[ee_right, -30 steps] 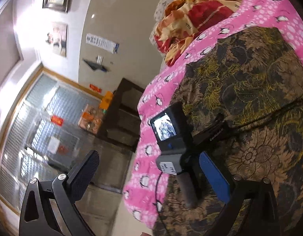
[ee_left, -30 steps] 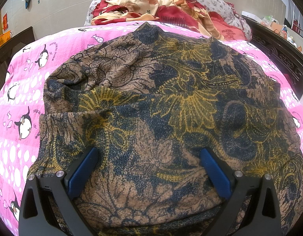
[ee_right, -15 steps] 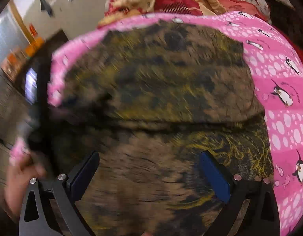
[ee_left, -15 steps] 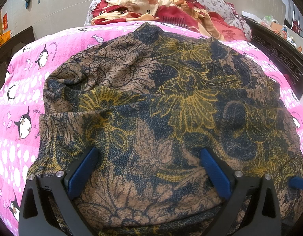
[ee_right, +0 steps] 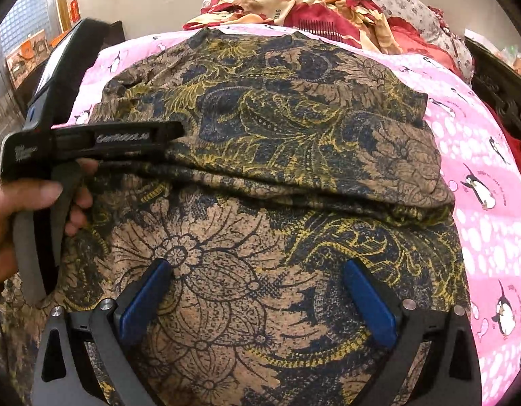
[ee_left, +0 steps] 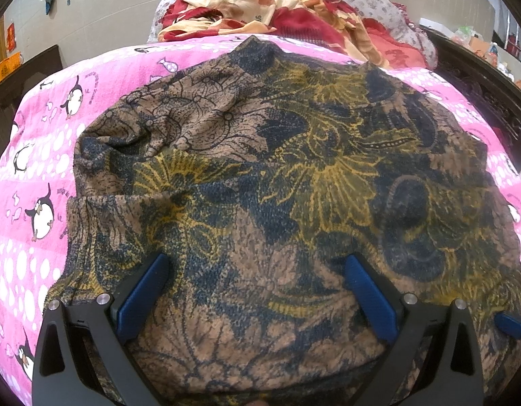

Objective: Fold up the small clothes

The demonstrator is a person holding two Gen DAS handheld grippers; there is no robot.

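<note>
A bed fills both views, covered by a pink penguin-print sheet point(ee_left: 40, 155), with a heap of red and cream bedding point(ee_left: 280, 10) against the far wall and dark wooden furniture at the right edge. On the sheet lies the task's thing, a brown, navy and yellow floral garment point(ee_left: 277, 176). It covers most of the middle of the bed, its near part running under both cameras. It already carries a fold: in the right wrist view a doubled layer lies across the far half, ending in a thick fold edge point(ee_right: 294, 186) that runs left to right, with a single layer nearer the camera.

The left gripper point(ee_left: 257, 291) hangs low over the near left part of the cloth, jaws spread wide with nothing between them. The right gripper point(ee_right: 257, 291) sits over the near middle, jaws equally wide and empty. In the right wrist view the left tool reaches in from the left beside the fold edge, with the person's hand point(ee_right: 20, 216) on its handle; I cannot tell whether its fingers touch the cloth.

By my reading, one fold is laid and the hands are lining up for the next. That move probably calls for each gripper to drop to the near hem, close on the fabric, and carry it over the fold edge towards the far side. The knit looks soft and limp, so uneven pinches could drag the laid layer out of line.
</note>
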